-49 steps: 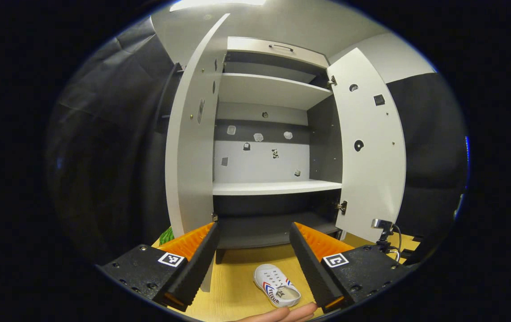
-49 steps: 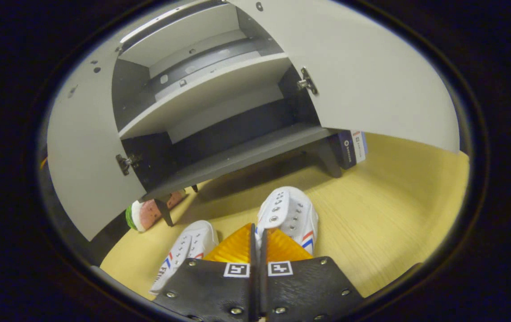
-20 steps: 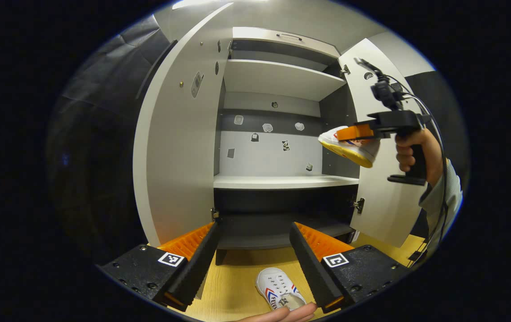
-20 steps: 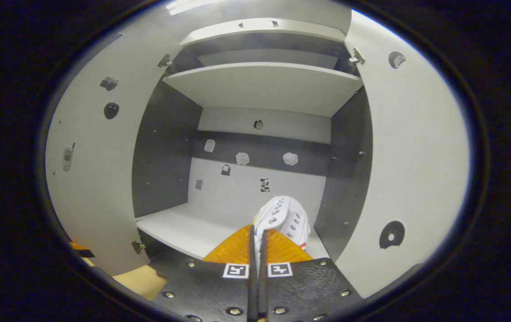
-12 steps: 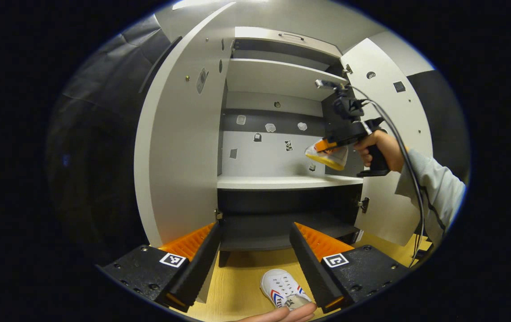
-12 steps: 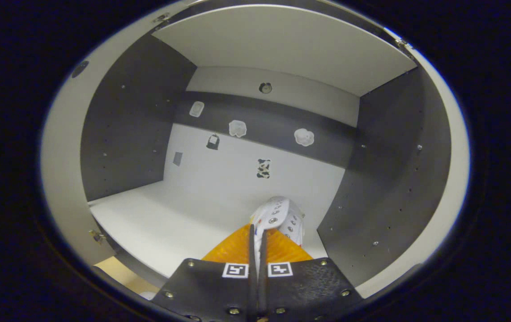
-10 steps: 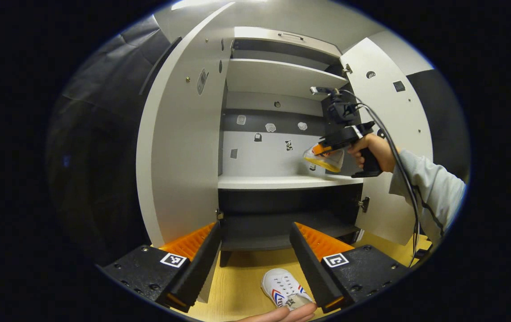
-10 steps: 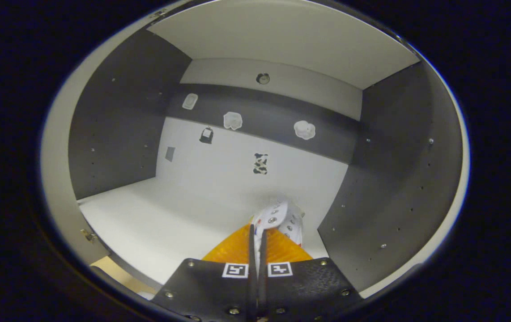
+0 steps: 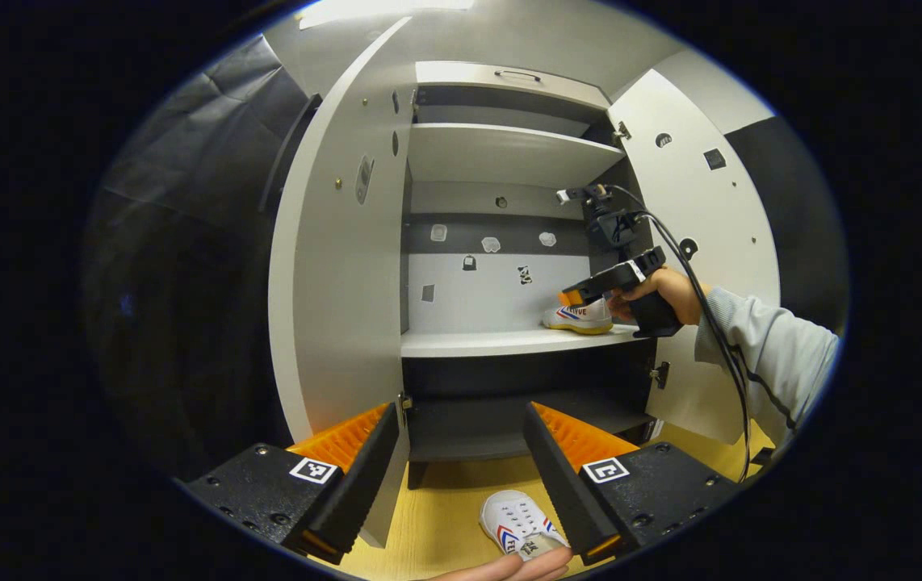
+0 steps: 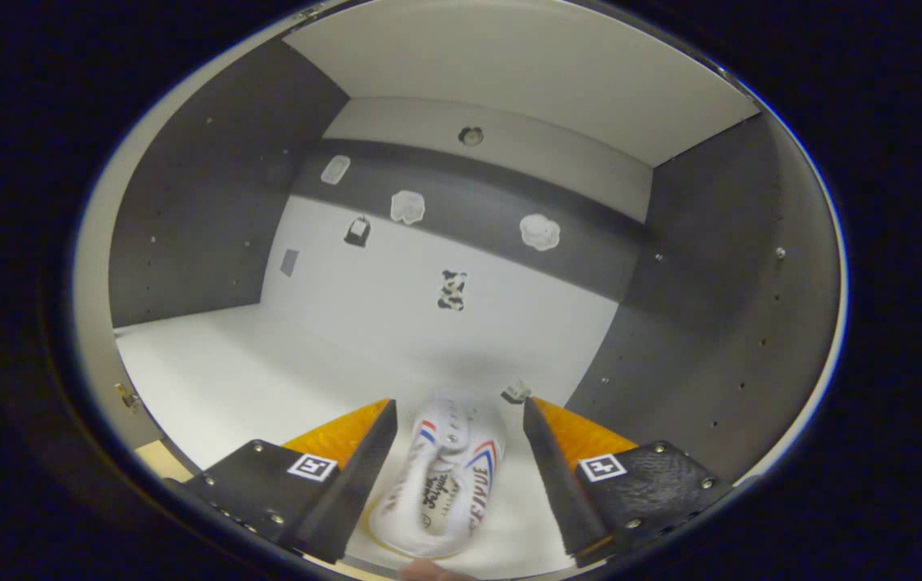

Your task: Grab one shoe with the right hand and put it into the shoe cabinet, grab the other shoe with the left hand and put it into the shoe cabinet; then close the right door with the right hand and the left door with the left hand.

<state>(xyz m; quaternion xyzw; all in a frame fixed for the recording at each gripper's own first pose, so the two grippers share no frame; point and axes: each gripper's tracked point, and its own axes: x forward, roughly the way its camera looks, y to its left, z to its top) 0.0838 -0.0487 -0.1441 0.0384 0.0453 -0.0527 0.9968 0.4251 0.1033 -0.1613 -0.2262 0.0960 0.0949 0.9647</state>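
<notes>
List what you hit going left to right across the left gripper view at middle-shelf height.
Left door → cabinet back wall → shoe on the shelf → right gripper → hand → sleeve.

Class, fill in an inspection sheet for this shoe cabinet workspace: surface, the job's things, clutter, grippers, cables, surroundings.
Surface: wooden floor.
Job's things: first shoe lies on the cabinet's middle shelf; second shoe on the floor; left door and right door both open.
Clutter: nothing seen.
Grippers: right gripper open, straddling the first shoe; left gripper open, empty.
Cables: black cable hangs from the right gripper.
Surroundings: dark booth wall.
</notes>
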